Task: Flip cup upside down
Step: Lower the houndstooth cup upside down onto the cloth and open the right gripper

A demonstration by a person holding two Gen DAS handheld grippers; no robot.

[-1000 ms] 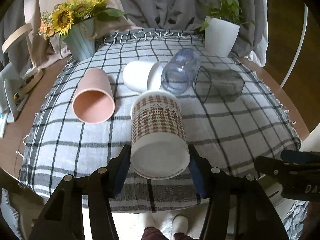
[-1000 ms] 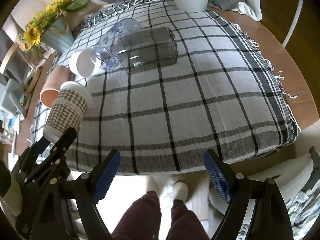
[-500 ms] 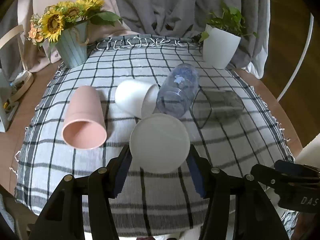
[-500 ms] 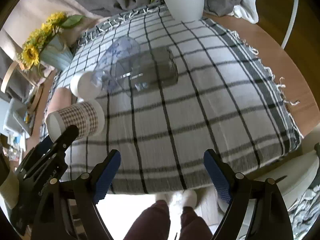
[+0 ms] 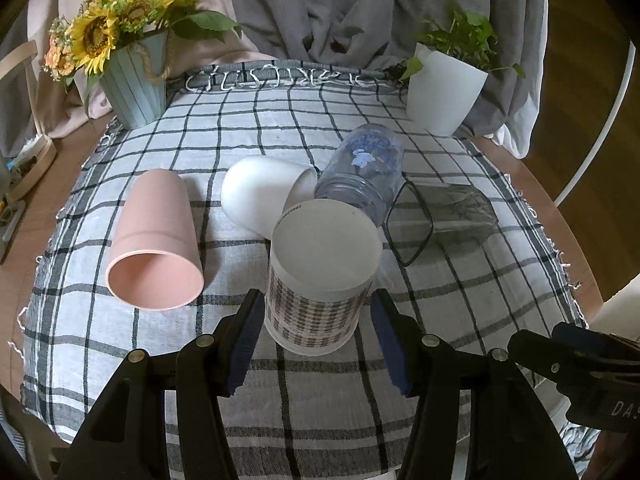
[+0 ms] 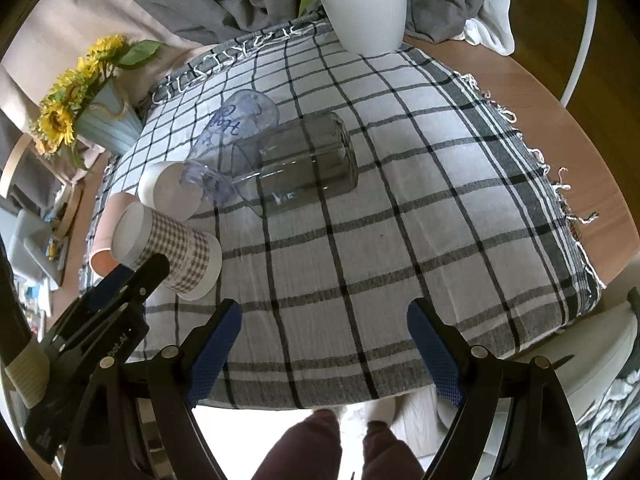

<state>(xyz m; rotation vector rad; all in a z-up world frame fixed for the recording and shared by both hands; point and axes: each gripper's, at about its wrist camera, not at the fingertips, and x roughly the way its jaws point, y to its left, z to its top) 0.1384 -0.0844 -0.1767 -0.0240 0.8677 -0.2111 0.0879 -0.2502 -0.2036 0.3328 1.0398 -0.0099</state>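
A houndstooth paper cup [image 5: 316, 304] stands upside down on the checked cloth [image 5: 460, 288], its white base facing up. My left gripper [image 5: 318, 334] has a blue pad at each side of it; the jaws look slightly spread, and contact is unclear. The cup also shows in the right wrist view [image 6: 172, 252], tilted a little, with the left gripper's fingers beside it. My right gripper [image 6: 326, 354] is open and empty over the table's near edge.
A pink cup [image 5: 154, 240], a white cup [image 5: 260, 194], a clear blue bottle [image 5: 364, 168] and a smoky square glass [image 5: 440, 220] lie on their sides. A sunflower pot [image 5: 134, 88] and a white plant pot [image 5: 442, 88] stand at the back.
My left gripper turned the houndstooth cup from lying with its base toward me to standing mouth down on the cloth. The right gripper stayed open, moving slightly forward.
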